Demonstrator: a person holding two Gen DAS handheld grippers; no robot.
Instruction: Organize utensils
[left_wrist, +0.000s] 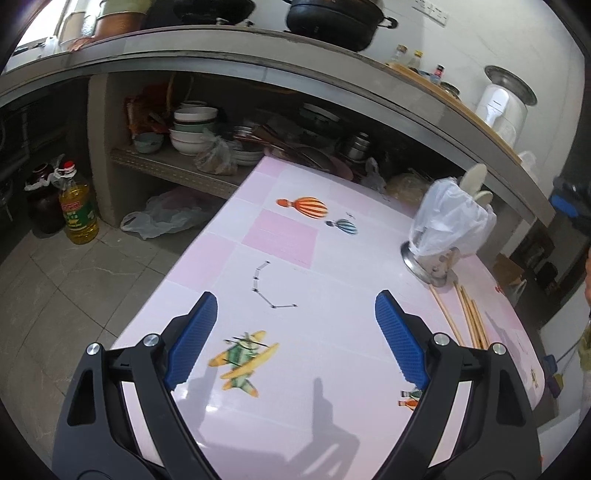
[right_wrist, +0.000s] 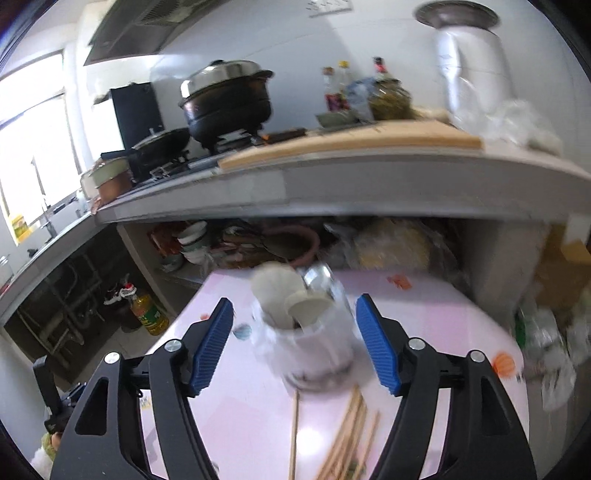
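left gripper: blue-padded jaws spread wide over the pink patterned table, holding nothing.
right gripper: jaws apart on either side of the steel utensil holder wrapped in a clear plastic bag, pads not touching it.
utensils: pale wooden chopsticks lie loose just before the holder; cream spoons stand inside.
risk: a sideways knock could tip the bagged holder, or scatter the chopsticks.
views: the left view alone shows the holder's steel base; the right view is blurred.
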